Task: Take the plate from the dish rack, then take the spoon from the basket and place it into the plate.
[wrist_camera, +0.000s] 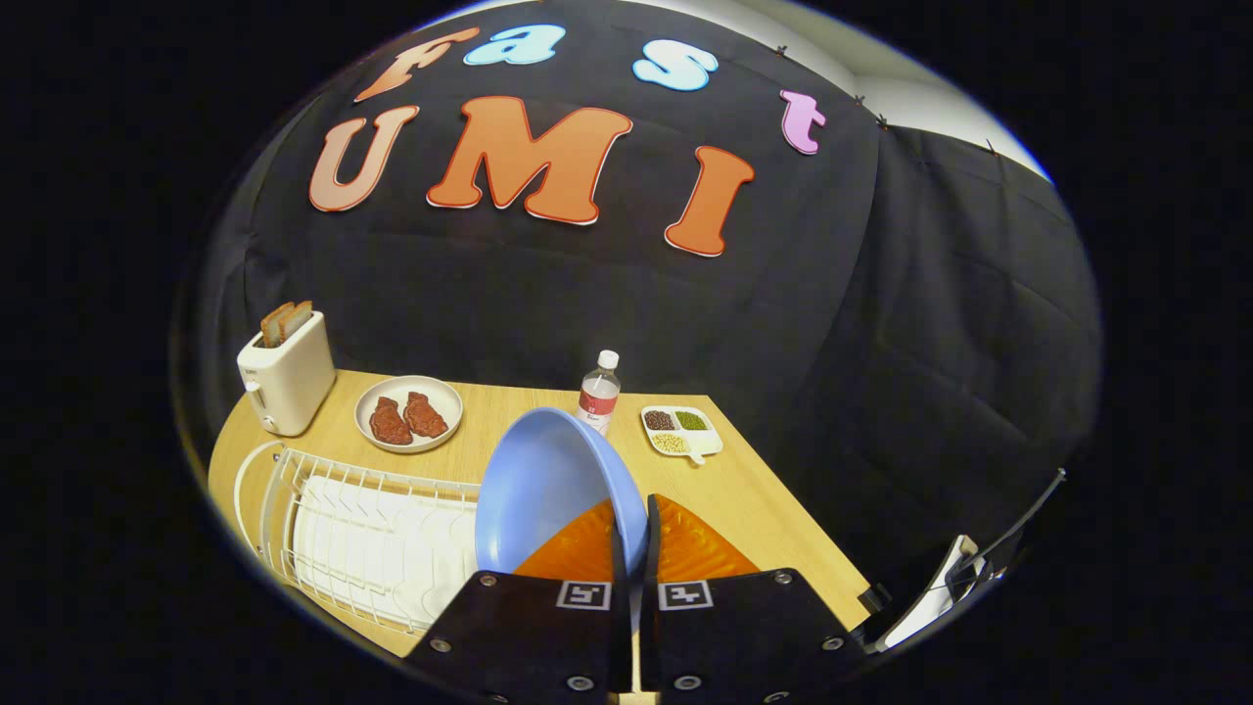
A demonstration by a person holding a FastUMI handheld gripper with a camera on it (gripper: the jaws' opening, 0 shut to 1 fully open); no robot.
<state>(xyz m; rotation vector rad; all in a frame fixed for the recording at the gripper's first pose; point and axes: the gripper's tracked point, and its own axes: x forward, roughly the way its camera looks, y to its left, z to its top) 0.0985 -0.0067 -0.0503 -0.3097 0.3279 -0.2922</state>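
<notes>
A light blue plate (543,485) hangs tilted on edge above the wooden table (754,499), its lower rim pinched between my two orange fingers (578,543). My gripper (631,524) is shut on that rim. The white wire dish rack (362,534) lies to the left of the fingers, below the plate, with its white drip tray showing through the wires. I cannot make out a basket or a spoon.
A white toaster (286,377) holding toast slices stands at the table's far left corner. Beside it sits a white plate with two pieces of red meat (408,414). Beyond the blue plate stand a water bottle (599,392) and a small divided dish of beans (680,431).
</notes>
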